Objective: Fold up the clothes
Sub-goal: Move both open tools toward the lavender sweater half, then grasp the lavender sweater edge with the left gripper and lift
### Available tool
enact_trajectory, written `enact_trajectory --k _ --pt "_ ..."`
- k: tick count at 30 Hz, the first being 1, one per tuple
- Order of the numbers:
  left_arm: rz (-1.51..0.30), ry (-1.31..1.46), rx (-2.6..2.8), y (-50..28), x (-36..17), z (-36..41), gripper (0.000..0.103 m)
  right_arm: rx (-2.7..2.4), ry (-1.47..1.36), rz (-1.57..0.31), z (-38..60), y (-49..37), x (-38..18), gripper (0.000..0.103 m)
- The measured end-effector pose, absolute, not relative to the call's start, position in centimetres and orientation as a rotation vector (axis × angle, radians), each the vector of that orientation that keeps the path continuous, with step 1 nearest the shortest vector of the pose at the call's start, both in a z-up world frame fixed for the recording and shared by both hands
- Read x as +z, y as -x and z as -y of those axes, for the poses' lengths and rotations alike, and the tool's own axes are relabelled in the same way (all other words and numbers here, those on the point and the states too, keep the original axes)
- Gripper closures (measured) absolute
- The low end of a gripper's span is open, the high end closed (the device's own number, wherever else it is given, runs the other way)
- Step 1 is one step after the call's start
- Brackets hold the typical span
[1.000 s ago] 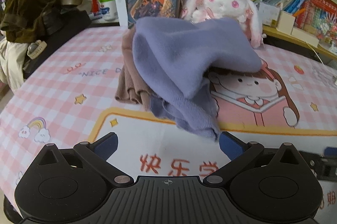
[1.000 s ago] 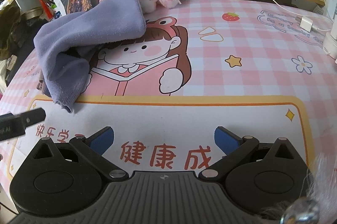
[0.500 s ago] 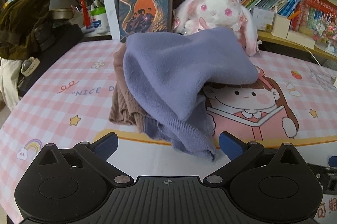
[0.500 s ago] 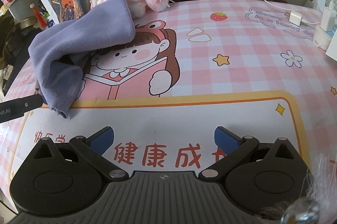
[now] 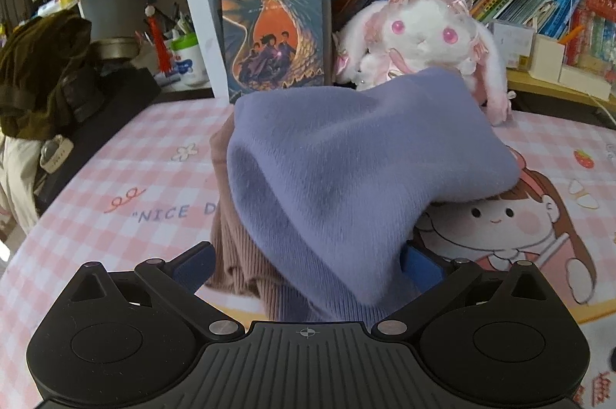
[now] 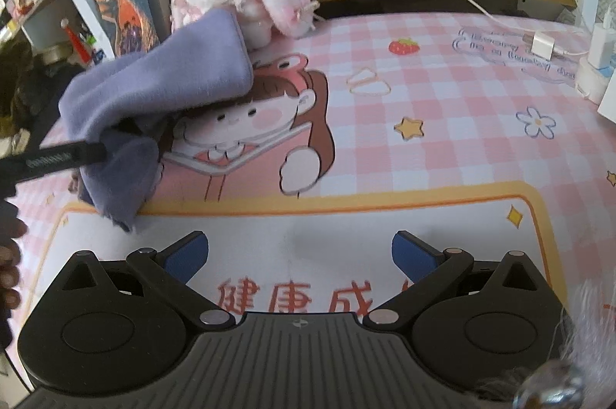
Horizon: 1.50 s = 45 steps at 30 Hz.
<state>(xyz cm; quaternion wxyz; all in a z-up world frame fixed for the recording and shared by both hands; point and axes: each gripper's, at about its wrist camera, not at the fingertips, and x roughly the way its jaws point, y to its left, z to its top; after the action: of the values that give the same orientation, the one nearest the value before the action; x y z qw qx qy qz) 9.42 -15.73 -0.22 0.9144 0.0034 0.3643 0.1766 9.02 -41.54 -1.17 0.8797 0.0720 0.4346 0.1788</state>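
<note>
Left gripper (image 5: 306, 264) spread wide, blue pads either side of the near hem of the purple garment (image 5: 346, 170), cloth lying between the open fingers and not pinched. Seen from the right wrist as a dark finger (image 6: 54, 160) reaching in from the left edge against the purple folds (image 6: 154, 89) (contact looks likely, but blurred).

Right gripper (image 6: 300, 251) also spread wide, nothing between its pads, hovering over the white panel of the desk mat (image 6: 442, 124) with red characters printed just ahead of it, well apart from the clothes.

Purple garment heaped on the left half of the mat, draped in a mound that rises toward the far side and overhangs the printed cartoon girl (image 5: 496, 224). Far edge touching or just in front of the white-and-pink plush rabbit (image 5: 419, 35). Beneath and to the left of the purple cloth, a brown ribbed garment (image 5: 238, 255), partly covered, near edge showing by the left gripper's left pad.

Beyond the pile, an upright book (image 5: 275, 20) with Chinese title against the shelf, rows of books to its right. On the far right of the mat, a white charger and cable (image 6: 541, 45). Dark clothing (image 5: 42, 70) piled off the far left of the desk.
</note>
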Motion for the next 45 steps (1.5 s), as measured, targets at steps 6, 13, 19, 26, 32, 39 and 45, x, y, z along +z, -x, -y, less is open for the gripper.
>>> enact_trajectory --k 6,13,19,26,32,39,45 --pt "-0.725 -0.052 0.386 -10.1 -1.0 15.9 0.02 0.383 -0.225 -0.889 41.9 -9.4 -0.6 0.0" --pt "-0.676 -0.061 0.323 -9.0 0.0 16.3 0.086 0.429 -0.296 -0.915 41.7 -9.7 -0.6 0.0" --pt "-0.565 -0.073 0.177 -4.6 4.3 18.5 0.086 0.456 -0.447 -0.956 42.8 -10.6 -0.9 0.001" --pt "-0.583 -0.099 0.091 0.0 3.7 20.0 0.086 0.488 -0.759 -1.048 44.2 -12.0 -2.6 0.003" --pt "-0.559 -0.044 0.065 1.1 4.2 20.1 0.086 0.521 -0.927 -1.14 43.3 -12.5 -4.1 0.004" --pt "-0.538 -0.016 0.075 0.8 5.2 19.6 0.087 0.603 -1.05 -1.252 42.2 -11.2 -5.1 0.012" --pt "-0.546 0.03 0.067 0.7 6.0 19.3 0.086 0.612 -1.218 -1.273 42.2 -10.9 -6.3 0.012"
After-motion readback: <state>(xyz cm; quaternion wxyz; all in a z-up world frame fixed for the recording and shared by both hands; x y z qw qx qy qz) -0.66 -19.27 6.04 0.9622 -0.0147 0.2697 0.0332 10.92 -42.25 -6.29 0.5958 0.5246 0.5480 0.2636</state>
